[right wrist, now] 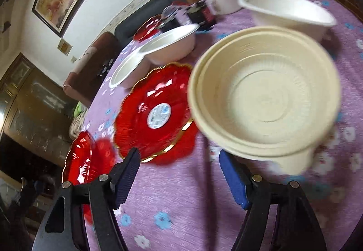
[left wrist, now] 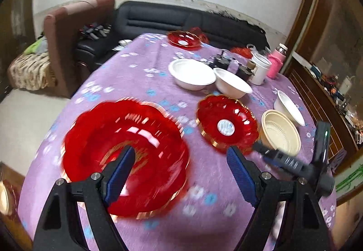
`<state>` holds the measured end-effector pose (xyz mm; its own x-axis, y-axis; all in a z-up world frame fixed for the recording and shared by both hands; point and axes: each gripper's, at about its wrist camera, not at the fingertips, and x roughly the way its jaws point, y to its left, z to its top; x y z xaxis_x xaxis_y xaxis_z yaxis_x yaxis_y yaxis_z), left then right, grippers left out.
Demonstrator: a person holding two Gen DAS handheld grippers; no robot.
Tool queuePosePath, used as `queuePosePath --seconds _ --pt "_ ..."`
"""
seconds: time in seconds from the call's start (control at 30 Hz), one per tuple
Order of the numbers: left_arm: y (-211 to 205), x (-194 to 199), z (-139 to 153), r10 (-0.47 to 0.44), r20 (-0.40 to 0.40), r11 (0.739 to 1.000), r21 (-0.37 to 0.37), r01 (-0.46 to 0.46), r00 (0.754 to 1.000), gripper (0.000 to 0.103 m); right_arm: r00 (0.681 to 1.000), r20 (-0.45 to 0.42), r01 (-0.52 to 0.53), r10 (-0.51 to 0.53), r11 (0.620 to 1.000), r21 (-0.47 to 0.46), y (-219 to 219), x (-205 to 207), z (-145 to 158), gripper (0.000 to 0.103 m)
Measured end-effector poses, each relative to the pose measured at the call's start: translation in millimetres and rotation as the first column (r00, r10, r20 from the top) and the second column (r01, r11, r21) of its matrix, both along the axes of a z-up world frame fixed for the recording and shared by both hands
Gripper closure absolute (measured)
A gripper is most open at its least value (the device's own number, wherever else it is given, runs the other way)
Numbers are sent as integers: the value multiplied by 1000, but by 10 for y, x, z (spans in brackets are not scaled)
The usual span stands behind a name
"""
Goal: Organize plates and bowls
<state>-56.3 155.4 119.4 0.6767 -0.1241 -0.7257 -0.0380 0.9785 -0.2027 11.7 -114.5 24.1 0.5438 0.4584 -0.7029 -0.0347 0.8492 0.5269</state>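
Observation:
My left gripper (left wrist: 180, 160) is open and empty, above the near edge of a large red scalloped plate (left wrist: 109, 137), which is blurred. A smaller red plate with a gold rim (left wrist: 226, 125) lies to its right and shows in the right wrist view (right wrist: 156, 112). A cream bowl (left wrist: 280, 135) sits beyond it and looks stacked, with a double rim, in the right wrist view (right wrist: 265, 96). My right gripper (right wrist: 178, 160) is open and empty, just short of that cream bowl. White bowls (left wrist: 192, 74) (left wrist: 233, 84) (left wrist: 289, 108) stand further back.
The purple flowered tablecloth (left wrist: 145, 83) covers a round table. A third red plate (left wrist: 185, 40) lies at the far edge. A white mug (left wrist: 261, 68), a pink bottle (left wrist: 275, 62) and dark small items (left wrist: 224, 61) stand at the back right. Sofas stand behind the table.

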Motion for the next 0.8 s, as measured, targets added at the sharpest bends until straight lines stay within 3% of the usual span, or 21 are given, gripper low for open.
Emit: queuePosePath --seconds 0.2,0.4,0.47,0.5,0.6,0.8 --pt "-242 873 -102 -35 -110 999 4 36 993 21 1000 8 28 -28 1000 13 142 214 -123 25" --pt "-411 1687 -573 -58 -276 994 -106 30 959 21 998 58 12 -15 998 59 120 239 -170 25" --pt "-472 1813 -687 -60 -309 994 -104 29 949 22 998 64 4 -9 998 70 103 235 -183 25" --pt "-519 1883 -762 -61 -328 996 -87 35 943 27 998 69 -1 -4 998 66 109 228 -180 25" --pt "-643 1980 -914 -85 -370 996 -45 74 925 58 997 75 -12 8 999 52 137 231 -167 26" --pt "-726 2068 -1023 -76 -375 997 -5 80 924 58 997 83 6 -11 998 55 112 240 -169 38"
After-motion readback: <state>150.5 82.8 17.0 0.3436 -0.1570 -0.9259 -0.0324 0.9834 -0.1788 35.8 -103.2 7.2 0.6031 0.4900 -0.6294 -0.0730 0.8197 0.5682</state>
